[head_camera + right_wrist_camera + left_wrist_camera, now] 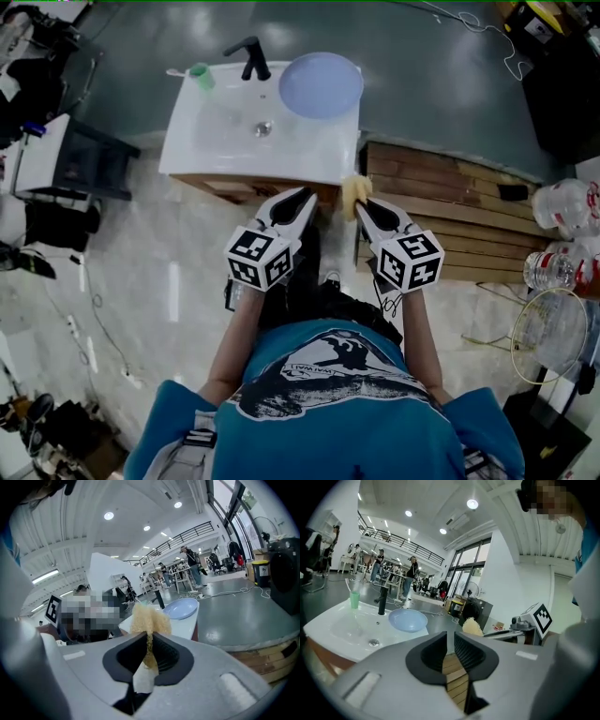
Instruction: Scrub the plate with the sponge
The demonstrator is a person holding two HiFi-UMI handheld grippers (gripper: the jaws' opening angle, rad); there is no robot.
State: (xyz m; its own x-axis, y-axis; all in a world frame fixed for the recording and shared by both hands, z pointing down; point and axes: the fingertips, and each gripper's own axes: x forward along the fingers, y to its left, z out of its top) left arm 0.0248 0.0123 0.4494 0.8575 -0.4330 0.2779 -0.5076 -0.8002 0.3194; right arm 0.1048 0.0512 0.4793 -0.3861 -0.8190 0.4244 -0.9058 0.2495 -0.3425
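A pale blue plate [321,84] [408,619] [180,608] lies on the back right corner of the white sink [216,131]. My right gripper [361,208] [149,641] is shut on a yellow sponge [353,190] [147,618], whose fluffy top sticks out past the tips. It hovers just in front of the sink's near right corner. My left gripper [307,197] [450,641] hangs beside it to the left, its jaws a narrow slit apart with nothing between them. In the left gripper view the sponge [471,626] shows to the right of the plate.
A black faucet [249,58] and a green cup [201,75] stand at the sink's back edge. Wooden planks [450,216] lie to the right of the sink, with plastic bottles [562,206] and a wire ring [548,333] beyond. Cables run over the floor.
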